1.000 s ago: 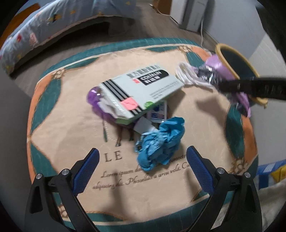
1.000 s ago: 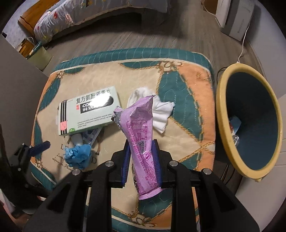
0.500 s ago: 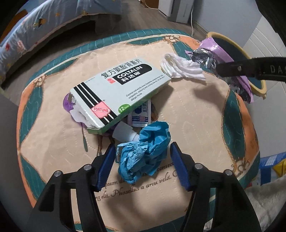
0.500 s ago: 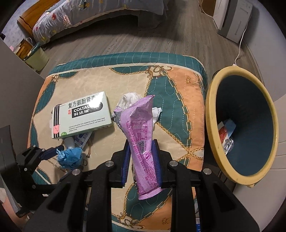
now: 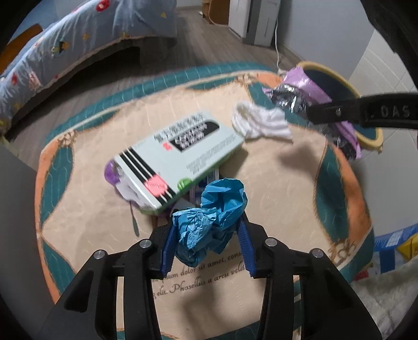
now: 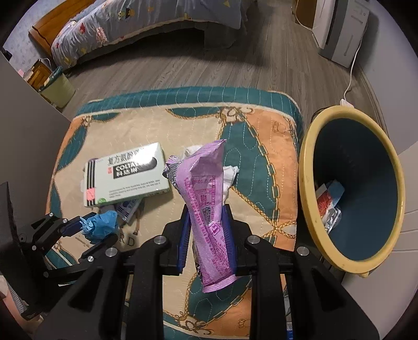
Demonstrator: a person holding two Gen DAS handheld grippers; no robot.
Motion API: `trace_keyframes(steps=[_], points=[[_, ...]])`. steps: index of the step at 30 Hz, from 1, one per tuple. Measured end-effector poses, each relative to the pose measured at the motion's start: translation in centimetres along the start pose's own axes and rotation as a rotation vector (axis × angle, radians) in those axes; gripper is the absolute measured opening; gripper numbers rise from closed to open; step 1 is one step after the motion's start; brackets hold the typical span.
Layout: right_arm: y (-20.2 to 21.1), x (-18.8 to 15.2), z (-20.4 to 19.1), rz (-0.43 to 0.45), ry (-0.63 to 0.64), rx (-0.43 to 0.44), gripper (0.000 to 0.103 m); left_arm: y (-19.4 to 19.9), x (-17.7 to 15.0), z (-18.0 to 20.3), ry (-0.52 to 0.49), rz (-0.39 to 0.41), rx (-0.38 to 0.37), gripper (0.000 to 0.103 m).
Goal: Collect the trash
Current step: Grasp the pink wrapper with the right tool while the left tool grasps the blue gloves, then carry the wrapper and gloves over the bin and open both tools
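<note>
Dim indoor light, soft shadows, left view motion-blurred, fisheye edges vignetted.

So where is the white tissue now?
In the left wrist view, the white tissue lies on the cushion, right of the medicine box, just beside the purple wrapper.

A grey wood-plank floor (image 6: 235, 65) ran to a bed (image 6: 125, 23) with a blue patterned quilt. A white appliance (image 6: 339, 34) stood by the pale wall (image 5: 326, 28), its cord (image 6: 351, 75) trailing down.
</note>
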State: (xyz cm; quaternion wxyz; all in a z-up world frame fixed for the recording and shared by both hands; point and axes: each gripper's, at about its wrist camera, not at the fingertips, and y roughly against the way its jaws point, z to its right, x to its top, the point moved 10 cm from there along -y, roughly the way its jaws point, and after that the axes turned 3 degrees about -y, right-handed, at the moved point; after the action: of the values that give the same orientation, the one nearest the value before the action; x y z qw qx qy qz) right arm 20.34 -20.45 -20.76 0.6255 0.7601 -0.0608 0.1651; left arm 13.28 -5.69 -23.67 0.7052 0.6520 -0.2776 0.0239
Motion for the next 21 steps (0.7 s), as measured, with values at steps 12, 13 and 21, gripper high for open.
trace_keyframes(steps=[12, 13, 21], points=[[5.3, 3.6, 2.9, 0.137, -0.047, -0.009, 0.023, 4.4, 3.8, 0.7, -0.018, 0.136, -0.013, 0.044], [5.9, 3.9, 3.5, 0.149, -0.056, -0.011, 0.023, 4.8, 4.2, 0.9, -0.022, 0.150, -0.012, 0.044], [8.5, 4.1, 8.2, 0.180, -0.053, -0.088, 0.023, 4.9, 5.4, 2.9, -0.062, 0.168, -0.018, 0.044]])
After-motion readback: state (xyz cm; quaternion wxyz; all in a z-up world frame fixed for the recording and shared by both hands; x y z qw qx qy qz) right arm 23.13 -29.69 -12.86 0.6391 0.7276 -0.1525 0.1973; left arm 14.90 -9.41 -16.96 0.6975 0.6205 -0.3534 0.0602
